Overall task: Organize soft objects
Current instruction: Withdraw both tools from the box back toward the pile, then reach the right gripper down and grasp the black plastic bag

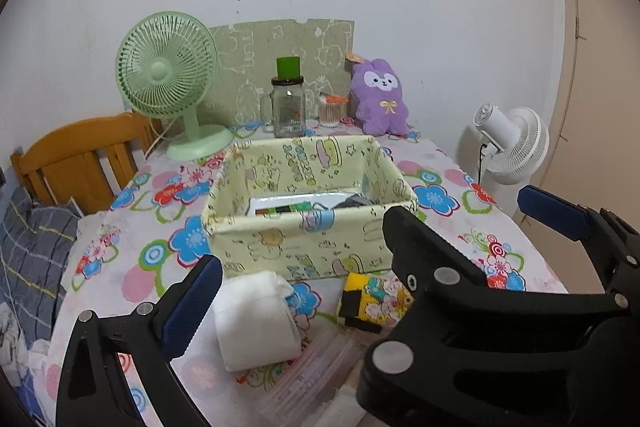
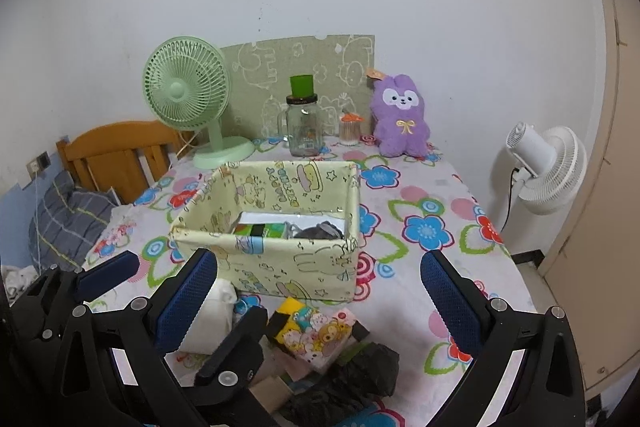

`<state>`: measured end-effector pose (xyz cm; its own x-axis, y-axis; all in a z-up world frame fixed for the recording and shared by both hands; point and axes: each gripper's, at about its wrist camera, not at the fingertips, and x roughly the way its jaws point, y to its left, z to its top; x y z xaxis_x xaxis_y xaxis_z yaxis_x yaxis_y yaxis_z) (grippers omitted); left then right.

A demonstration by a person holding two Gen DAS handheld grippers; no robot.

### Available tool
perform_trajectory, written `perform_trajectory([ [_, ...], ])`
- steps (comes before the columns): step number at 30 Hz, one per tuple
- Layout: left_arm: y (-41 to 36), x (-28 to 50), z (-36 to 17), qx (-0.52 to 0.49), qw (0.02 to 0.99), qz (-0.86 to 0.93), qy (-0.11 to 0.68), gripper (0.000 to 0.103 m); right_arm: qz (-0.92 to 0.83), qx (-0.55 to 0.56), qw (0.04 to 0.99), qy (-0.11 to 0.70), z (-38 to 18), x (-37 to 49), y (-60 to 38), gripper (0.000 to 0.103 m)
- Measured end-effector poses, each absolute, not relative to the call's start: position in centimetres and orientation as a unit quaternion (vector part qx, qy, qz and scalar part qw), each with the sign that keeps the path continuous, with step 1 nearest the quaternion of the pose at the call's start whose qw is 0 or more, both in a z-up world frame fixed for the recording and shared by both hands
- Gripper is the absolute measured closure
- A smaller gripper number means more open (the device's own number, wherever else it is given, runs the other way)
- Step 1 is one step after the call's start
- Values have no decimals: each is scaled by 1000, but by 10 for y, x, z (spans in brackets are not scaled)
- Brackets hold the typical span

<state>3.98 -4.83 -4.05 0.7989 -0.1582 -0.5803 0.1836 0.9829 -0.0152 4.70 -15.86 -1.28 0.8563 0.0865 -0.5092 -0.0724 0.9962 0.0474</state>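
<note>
A pale yellow cartoon-print fabric box [image 1: 304,243] [image 2: 280,267] stands open on the floral tablecloth, with a few dark and green items inside. In front of it lie a folded white cloth [image 1: 256,323] [image 2: 208,323], a yellow cartoon-print pouch [image 1: 376,303] [image 2: 312,331] and a crumpled black bag [image 2: 360,367]. A purple plush [image 1: 380,99] [image 2: 402,119] sits at the back against the wall. My left gripper [image 1: 320,287] is open above the cloth and pouch; its right finger is hidden behind the right gripper. My right gripper [image 2: 318,267] is open and empty just before the box.
At the back stand a green desk fan [image 1: 168,75], a glass jar [image 1: 288,111] with a green cup on it, and a swab holder [image 1: 330,113]. A clear plastic packet [image 1: 312,375] lies near me. A white fan [image 2: 544,167] stands right of the table; a wooden headboard [image 2: 116,155] left.
</note>
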Motion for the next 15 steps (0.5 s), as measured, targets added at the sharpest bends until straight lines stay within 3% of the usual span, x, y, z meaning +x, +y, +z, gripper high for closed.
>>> perform_trajectory([
  [15,-53,21,-72,21,950,-88,300,0,39,20,957,288,-47,32,-162,2],
])
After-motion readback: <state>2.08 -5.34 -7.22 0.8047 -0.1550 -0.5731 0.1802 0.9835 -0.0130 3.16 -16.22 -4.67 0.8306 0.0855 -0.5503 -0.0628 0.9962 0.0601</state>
